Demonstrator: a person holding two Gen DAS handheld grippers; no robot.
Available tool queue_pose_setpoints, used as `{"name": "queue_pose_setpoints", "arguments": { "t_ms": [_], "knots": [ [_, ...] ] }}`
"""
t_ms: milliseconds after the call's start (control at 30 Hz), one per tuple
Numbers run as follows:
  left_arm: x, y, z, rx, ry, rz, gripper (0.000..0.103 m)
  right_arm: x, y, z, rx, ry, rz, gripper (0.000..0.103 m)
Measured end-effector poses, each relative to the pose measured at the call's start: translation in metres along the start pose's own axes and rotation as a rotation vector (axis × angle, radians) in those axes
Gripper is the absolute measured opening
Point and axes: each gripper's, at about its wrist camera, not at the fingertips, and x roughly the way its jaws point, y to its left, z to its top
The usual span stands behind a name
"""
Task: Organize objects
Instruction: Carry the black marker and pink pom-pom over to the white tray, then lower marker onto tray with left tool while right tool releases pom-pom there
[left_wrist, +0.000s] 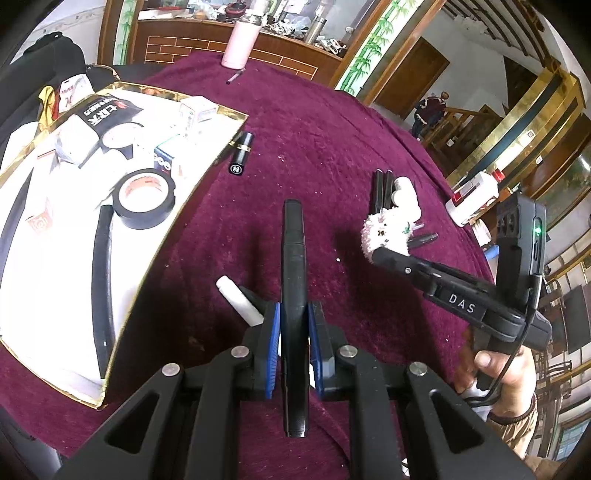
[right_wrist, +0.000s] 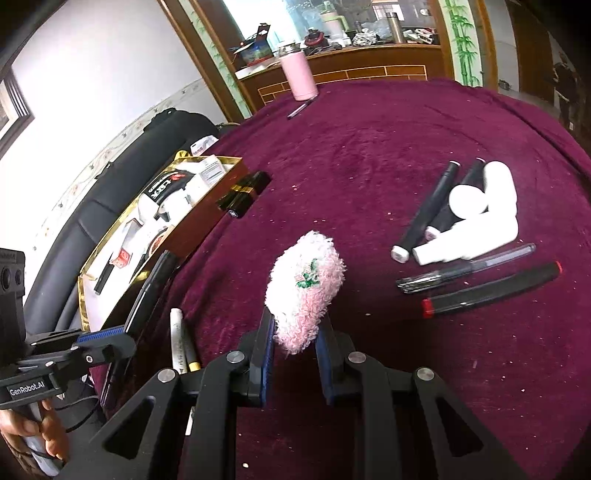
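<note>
Nearest the left wrist camera, the left gripper (left_wrist: 293, 325) pinches a flat black bar (left_wrist: 293, 258) edge-up between its blue pads, above the maroon cloth (left_wrist: 314, 147); a white marker (left_wrist: 238, 301) lies on the cloth just beside it. The right gripper (right_wrist: 295, 343) is clamped on a pink fluffy pad (right_wrist: 304, 288), lifted off the cloth. The gold-rimmed box (left_wrist: 218, 110) sits at the cloth's left edge and already contains a black tape roll (left_wrist: 144, 197), small cartons and a black packet. A black lipstick tube (left_wrist: 242, 153) lies on the cloth against the box's near wall. Loose pens and white tubes (right_wrist: 476, 210) are grouped toward the cloth's right edge. Judgement: both held items are probably bound for the box. Each should be carried over the rim before release, lowered onto a bare patch of the white floor, and released only once supported. The two grippers should approach in turn to avoid colliding above the box.
</note>
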Motion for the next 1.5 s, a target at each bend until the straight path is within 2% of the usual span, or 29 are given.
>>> {"name": "queue_pose_setpoints", "arguments": {
  "t_ms": [367,800,1200,1500],
  "knots": [
    [-0.024,0.016,0.002,-0.014,-0.039,0.040,0.014,0.009,0.018,0.002,-0.029,0.015,0.020,0.022],
    [-0.061,0.060,-0.006,-0.111,-0.093,0.125,0.015,0.026,0.055,0.010,-0.103,0.042,0.073,0.023],
    [-0.066,0.106,0.003,-0.195,-0.104,0.193,0.015,0.039,0.089,0.015,-0.171,0.069,0.109,0.023],
    [-0.049,0.150,0.026,-0.271,-0.058,0.206,0.015,0.042,0.106,0.014,-0.201,0.079,0.126,0.023]
  ]
}}
